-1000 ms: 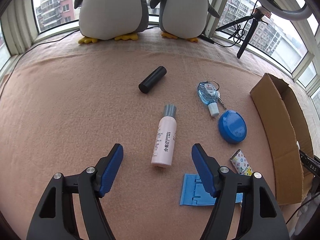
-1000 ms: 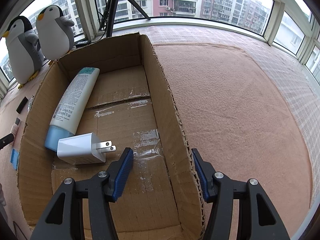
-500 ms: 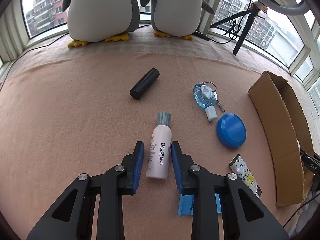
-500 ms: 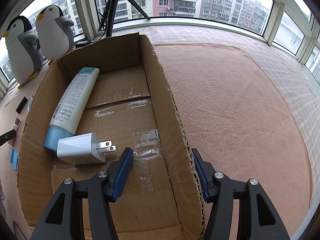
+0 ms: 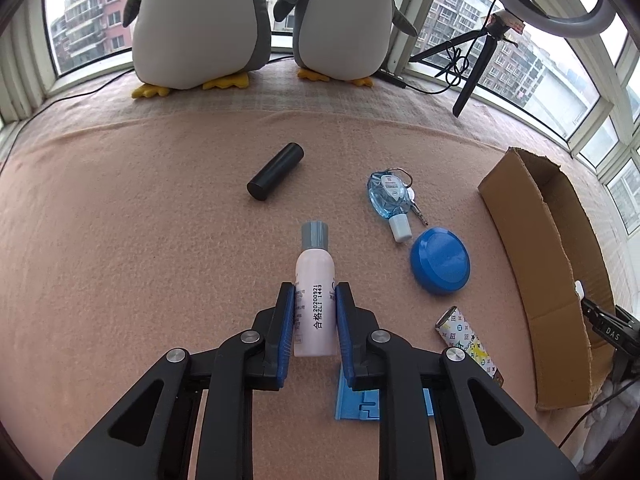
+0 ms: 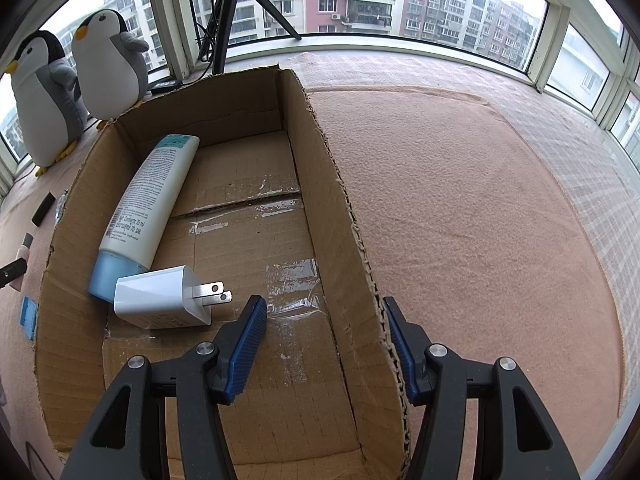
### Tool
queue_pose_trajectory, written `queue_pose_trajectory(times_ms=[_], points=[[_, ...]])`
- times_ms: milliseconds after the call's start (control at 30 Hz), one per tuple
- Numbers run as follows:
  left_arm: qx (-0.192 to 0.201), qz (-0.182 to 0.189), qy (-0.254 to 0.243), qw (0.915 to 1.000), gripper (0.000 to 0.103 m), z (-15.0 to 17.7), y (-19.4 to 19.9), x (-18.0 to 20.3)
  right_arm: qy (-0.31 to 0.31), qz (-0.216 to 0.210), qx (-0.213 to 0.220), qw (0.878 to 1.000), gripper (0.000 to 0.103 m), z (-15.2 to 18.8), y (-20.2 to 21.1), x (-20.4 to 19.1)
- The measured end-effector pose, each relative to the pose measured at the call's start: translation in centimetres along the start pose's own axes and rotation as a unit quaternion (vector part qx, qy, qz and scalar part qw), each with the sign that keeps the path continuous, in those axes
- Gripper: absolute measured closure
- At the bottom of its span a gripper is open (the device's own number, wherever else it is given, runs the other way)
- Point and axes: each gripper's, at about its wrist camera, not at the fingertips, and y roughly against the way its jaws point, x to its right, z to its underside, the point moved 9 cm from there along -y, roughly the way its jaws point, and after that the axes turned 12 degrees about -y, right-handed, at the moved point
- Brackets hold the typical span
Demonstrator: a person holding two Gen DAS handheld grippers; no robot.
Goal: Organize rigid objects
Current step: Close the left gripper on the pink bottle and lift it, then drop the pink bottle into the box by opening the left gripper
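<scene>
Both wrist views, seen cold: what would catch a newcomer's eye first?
In the left wrist view, the left gripper is shut on a pale pink bottle lying on the peach blanket, with two plush penguins looming at the window behind. In the right wrist view, the open right gripper straddles the near wall of a cardboard box holding a white tube and a white charger.

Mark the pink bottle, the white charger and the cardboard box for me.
pink bottle (image 5: 315, 276), left wrist view, on its upper body.
white charger (image 6: 158, 300), right wrist view, on its white housing.
cardboard box (image 6: 320, 184), right wrist view, on its right inner wall.
</scene>
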Motion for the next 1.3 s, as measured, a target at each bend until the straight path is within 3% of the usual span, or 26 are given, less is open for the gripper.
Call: queue_pose_trajectory(times_ms=[267, 700, 967, 1300], points=[[0.035, 0.04, -0.038, 0.9979, 0.085, -2.9, 3.1, 5.1, 0.0, 0.0, 0.0, 1.0, 0.05, 0.0, 0.0, 0.0], [0.048, 0.13, -0.127, 0.9821, 0.085, -5.5, 4.1, 17.9, 0.0, -0.001, 0.0, 1.0, 0.05, 0.0, 0.0, -0.1], [0.036, 0.141, -0.145, 0.9786, 0.085, -5.0, 3.0, 21.7, -0.001, -0.001, 0.0, 1.0, 0.049, -0.1, -0.1, -0.2], [0.04, 0.143, -0.164, 0.9753, 0.084, -5.1, 3.2, 23.2, -0.001, -0.001, 0.0, 1.0, 0.049, 0.0, -0.1, -0.2]])
